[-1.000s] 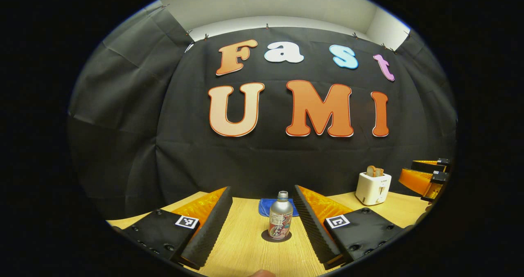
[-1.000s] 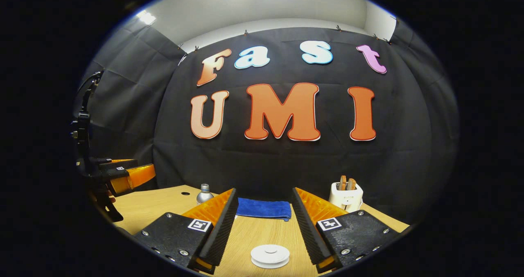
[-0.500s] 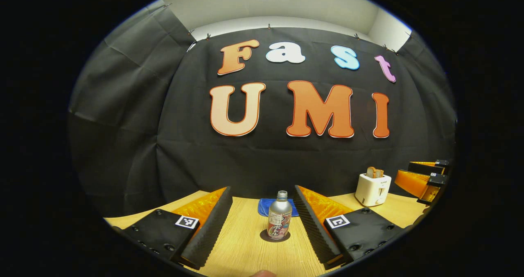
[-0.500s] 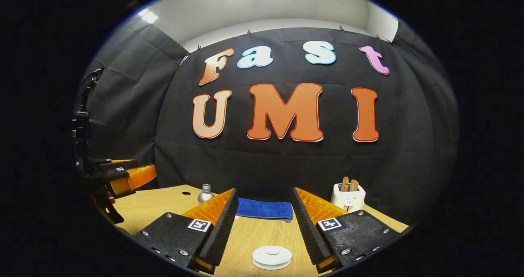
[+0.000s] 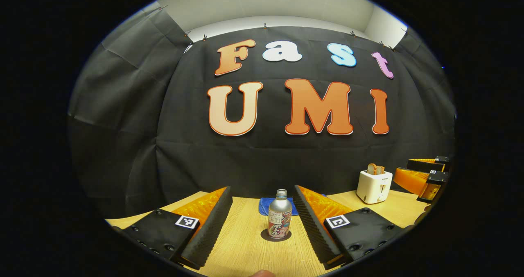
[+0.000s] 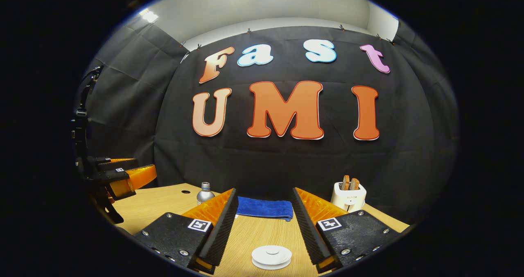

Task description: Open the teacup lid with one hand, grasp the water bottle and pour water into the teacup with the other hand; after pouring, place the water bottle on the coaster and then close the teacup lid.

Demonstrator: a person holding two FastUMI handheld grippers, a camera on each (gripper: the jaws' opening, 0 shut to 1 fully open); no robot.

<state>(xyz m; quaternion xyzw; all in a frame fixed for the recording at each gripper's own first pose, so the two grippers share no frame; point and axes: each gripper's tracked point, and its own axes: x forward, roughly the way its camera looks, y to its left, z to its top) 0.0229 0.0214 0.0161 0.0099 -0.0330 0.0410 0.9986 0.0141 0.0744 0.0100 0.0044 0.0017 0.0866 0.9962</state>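
On the wooden table [image 5: 245, 248], in my left gripper view, the water bottle [image 5: 279, 219] stands upright on the dark coaster [image 5: 276, 235], ahead of my left gripper [image 5: 262, 223], jaws spread wide and touching nothing. Behind it lies a blue cloth [image 5: 264, 206]; a white toaster [image 5: 373, 186] sits off right. In my right gripper view, the right gripper [image 6: 264, 228] is likewise wide apart, the white teacup lid [image 6: 271, 256] lying low between its fingers, untouched.

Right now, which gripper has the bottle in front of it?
The left gripper: the water bottle stands between its open fingers. The right gripper faces the white teacup lid instead.
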